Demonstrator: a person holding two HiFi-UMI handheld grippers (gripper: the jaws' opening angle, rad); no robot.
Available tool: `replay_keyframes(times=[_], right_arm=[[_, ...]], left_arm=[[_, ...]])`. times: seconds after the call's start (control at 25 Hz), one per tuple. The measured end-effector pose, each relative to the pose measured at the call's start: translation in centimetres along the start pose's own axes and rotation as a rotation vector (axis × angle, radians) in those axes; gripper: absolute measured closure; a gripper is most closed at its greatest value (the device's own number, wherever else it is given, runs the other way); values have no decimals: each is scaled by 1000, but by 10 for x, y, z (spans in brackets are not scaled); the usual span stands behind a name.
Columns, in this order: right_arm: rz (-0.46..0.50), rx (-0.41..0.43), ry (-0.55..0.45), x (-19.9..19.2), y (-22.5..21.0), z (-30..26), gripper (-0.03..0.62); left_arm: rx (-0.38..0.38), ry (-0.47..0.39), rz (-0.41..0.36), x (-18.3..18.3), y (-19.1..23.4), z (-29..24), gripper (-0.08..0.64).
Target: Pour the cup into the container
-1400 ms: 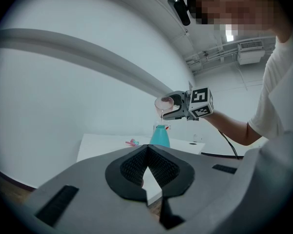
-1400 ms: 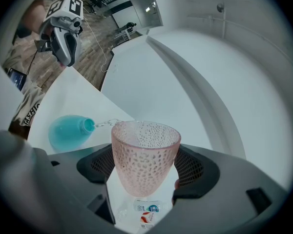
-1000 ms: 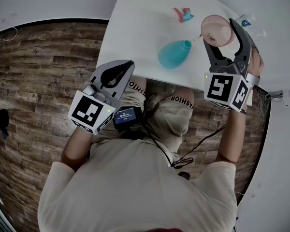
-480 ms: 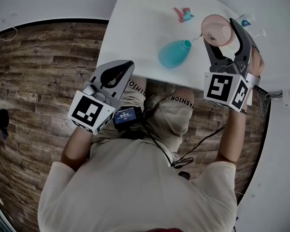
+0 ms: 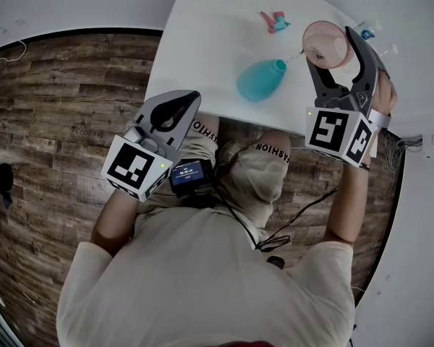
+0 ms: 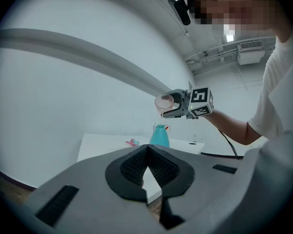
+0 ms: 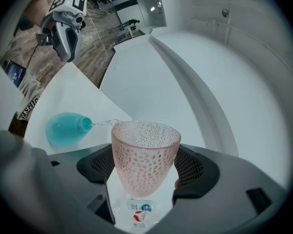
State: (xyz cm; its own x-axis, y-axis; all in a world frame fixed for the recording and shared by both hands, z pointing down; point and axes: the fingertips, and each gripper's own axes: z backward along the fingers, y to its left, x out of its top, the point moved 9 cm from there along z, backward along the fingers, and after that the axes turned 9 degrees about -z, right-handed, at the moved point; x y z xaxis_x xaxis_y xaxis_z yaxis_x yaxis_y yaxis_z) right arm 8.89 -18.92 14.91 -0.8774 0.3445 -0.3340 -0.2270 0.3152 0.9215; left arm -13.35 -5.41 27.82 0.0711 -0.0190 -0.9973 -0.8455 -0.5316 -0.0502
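My right gripper is shut on a pink dimpled glass cup, held tilted above the white table. A thin stream of water runs from the cup's rim to the mouth of the teal bulb-shaped container, which stands on the table to the cup's left. The container also shows low on the left in the right gripper view. My left gripper is shut and holds nothing; it hangs just off the table's near edge. In its own view, cup and container are far ahead.
A small pink-and-blue item lies at the table's far side. A clear plastic bottle with a label lies on the table under the cup. Wood floor lies to the left of the table, and a cable trails by my legs.
The cup in the right gripper has crept very slightly away from me while the stream keeps running. The left gripper has stayed still.
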Motion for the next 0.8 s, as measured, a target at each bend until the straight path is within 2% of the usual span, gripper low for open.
replay_keyframes(times=[0.8], right_arm=[[35, -29, -4, 3, 1, 2, 224]], left_arm=[[-1, -2, 0, -3, 0, 3, 550]])
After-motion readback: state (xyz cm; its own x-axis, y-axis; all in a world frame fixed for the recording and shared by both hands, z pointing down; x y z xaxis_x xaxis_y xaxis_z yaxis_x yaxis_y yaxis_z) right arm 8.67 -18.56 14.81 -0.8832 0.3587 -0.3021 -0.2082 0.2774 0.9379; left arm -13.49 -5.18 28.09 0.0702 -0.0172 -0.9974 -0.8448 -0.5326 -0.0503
